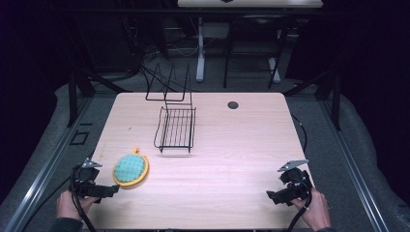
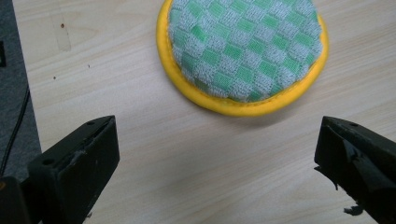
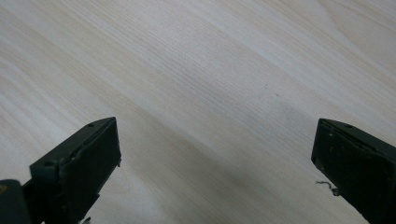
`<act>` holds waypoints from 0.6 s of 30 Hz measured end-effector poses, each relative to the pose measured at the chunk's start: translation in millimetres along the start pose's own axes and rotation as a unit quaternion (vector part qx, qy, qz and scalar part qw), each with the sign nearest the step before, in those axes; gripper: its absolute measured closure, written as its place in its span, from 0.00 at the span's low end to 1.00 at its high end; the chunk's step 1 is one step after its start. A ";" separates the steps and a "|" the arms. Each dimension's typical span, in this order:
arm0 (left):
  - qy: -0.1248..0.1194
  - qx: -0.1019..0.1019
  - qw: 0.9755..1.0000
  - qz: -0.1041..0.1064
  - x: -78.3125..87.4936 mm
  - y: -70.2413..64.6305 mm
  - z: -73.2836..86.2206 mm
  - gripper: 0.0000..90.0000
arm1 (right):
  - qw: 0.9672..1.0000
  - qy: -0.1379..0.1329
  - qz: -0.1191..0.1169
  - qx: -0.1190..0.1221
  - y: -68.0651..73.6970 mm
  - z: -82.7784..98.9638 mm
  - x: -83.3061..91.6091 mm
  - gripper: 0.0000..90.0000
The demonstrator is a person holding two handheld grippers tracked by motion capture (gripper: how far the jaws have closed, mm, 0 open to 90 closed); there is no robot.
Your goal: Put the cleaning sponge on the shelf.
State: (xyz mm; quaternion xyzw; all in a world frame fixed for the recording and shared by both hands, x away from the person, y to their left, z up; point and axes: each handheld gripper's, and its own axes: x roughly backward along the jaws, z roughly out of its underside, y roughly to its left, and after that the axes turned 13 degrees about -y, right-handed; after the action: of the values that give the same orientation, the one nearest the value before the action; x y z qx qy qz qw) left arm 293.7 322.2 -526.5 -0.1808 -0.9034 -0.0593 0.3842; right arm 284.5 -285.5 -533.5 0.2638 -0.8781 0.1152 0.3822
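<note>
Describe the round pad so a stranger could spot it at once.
Start at the wooden table and look to its near left part, just ahead of the left gripper. The round pad lies flat there: green checked cloth with a yellow rim, unlike the black wire rack farther back.

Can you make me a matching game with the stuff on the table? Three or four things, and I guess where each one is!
Things:
1. pad
2. rack
3. left gripper
4. right gripper

Places or states:
A. black wire, middle of the table toward the far edge
B. open, just short of the pad
C. green checks with a yellow rim
D. open, over bare wood near the right front corner

Pairs: 1-C, 2-A, 3-B, 4-D
</note>
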 end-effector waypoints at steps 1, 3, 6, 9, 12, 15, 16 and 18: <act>-0.001 0.001 1.000 -0.001 0.3 0.1 -1.1 0.00 | 1.000 -0.003 0.002 0.003 0.3 -0.2 0.0 0.01; -0.002 0.001 1.000 0.002 0.1 0.9 -4.9 0.00 | 1.000 -0.004 0.000 0.002 1.7 -0.6 -0.2 0.01; -0.006 -0.001 1.000 0.001 -1.0 0.7 -13.4 0.00 | 1.000 0.000 -0.002 0.006 1.9 -0.9 -2.3 0.01; -0.015 -0.001 1.000 0.001 -1.3 0.6 -22.2 0.00 | 1.000 0.001 -0.003 0.004 2.9 -1.6 -3.0 0.01; -0.021 -0.001 1.000 0.002 -4.8 0.2 -29.1 0.00 | 1.000 0.001 -0.002 0.004 3.2 -1.8 -2.0 0.01; -0.026 -0.007 1.000 0.012 -9.1 -2.2 -35.3 0.00 | 1.000 -0.001 -0.004 0.004 3.5 -1.4 -0.3 0.01; -0.027 -0.008 1.000 0.010 -11.7 -3.9 -38.2 0.00 | 1.000 -0.002 -0.002 0.004 3.7 -1.1 0.4 0.01; -0.025 -0.011 1.000 0.014 -16.7 -5.2 -42.5 0.00 | 1.000 -0.001 -0.002 0.005 3.2 -0.3 1.3 0.01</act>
State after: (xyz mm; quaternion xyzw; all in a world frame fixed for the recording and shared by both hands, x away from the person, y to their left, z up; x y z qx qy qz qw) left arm 331.0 302.3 -508.6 -0.1985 -0.9096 -0.0591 0.3601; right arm 282.2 -283.2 -532.4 0.2674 -0.8775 0.1182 0.3802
